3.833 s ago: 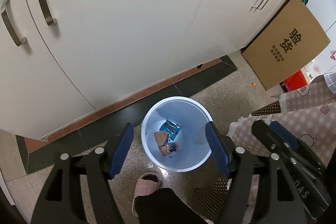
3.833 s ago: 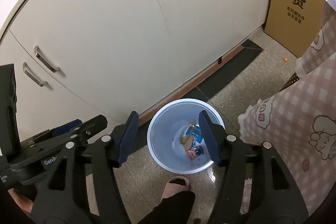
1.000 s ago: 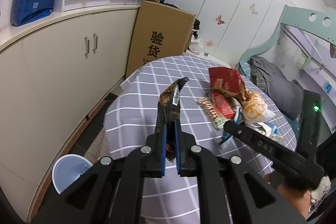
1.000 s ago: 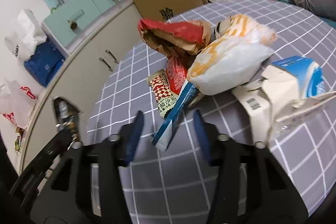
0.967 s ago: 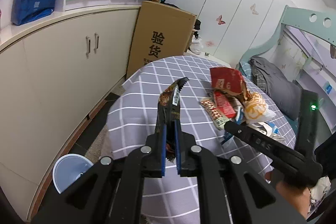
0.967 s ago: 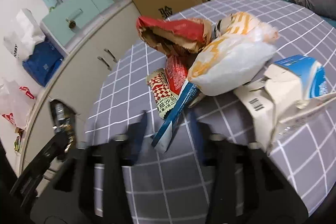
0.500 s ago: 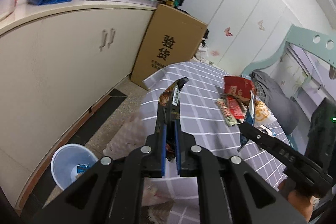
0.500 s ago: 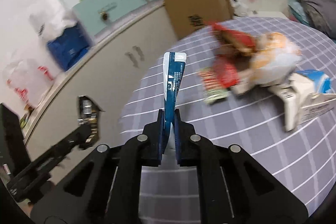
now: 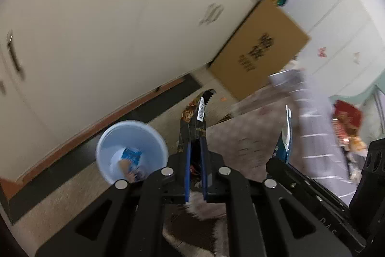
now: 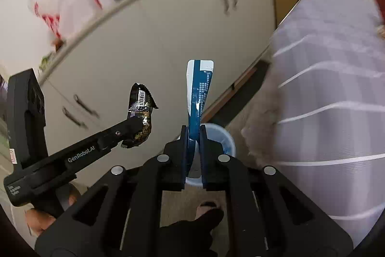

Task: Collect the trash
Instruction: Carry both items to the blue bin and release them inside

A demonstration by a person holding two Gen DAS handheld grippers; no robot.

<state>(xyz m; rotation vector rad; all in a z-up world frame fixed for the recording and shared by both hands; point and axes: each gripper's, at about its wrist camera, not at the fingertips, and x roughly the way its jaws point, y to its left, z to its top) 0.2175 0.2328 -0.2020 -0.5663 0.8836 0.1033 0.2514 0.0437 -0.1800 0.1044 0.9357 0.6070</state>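
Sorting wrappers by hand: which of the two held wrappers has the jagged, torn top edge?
The dark brown-and-gold wrapper in the left gripper; the blue-and-white wrapper in the right gripper ends in a straight edge.

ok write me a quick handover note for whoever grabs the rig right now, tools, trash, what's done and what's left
Left tool: shut on a dark snack wrapper that sticks up past the tips.
Right tool: shut on a blue and white wrapper, also upright.
Bin: the pale blue trash bin stands on the floor by the cabinets and already holds a few wrappers. Both tools are up near it, nothing released yet.
Left to do: drop both wrappers in the bin, then go back to the checked tablecloth, where a red packet and more blurred litter lie.
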